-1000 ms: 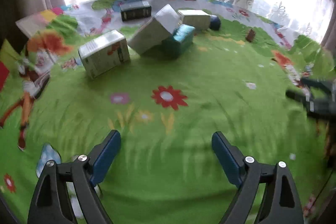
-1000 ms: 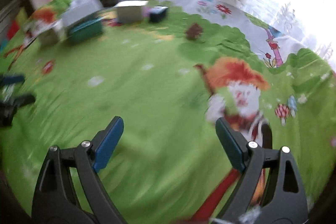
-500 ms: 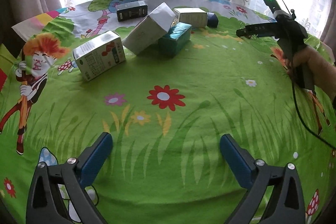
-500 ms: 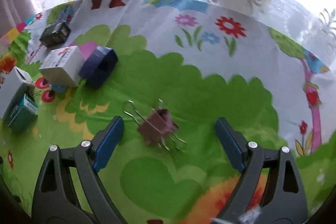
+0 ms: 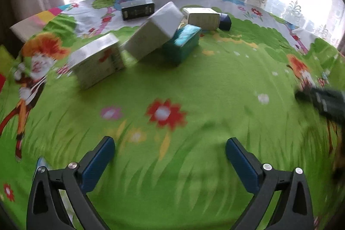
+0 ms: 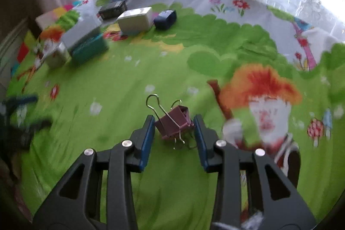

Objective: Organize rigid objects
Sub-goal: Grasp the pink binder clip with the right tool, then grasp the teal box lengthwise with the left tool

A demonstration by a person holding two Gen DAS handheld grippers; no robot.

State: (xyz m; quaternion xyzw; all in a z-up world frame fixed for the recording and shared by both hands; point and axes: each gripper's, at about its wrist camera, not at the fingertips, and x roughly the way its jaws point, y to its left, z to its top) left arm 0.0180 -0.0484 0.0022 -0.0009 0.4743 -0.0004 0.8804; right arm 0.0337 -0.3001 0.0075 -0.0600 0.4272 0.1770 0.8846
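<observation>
My right gripper (image 6: 174,123) is shut on a maroon binder clip (image 6: 173,122) and holds it above the green cartoon cloth. My left gripper (image 5: 169,148) is open and empty, low over the cloth. A cluster of boxes lies at the far left: a white carton (image 5: 98,60), a grey-white box (image 5: 155,32) leaning on a teal box (image 5: 184,42), a cream box (image 5: 201,17), a black box (image 5: 138,9) and a small dark blue box (image 5: 225,22). The same cluster shows in the right wrist view (image 6: 86,44).
The patterned cloth (image 5: 194,89) covers the whole table up to a curtained window behind. The right gripper's blurred body (image 5: 323,100) shows at the right edge of the left wrist view. The left gripper appears blurred (image 6: 19,120) at the left of the right wrist view.
My right gripper has closed on the binder clip and pulled back from the table's far edge with it. My left gripper has shifted slightly; the boxes have not moved.
</observation>
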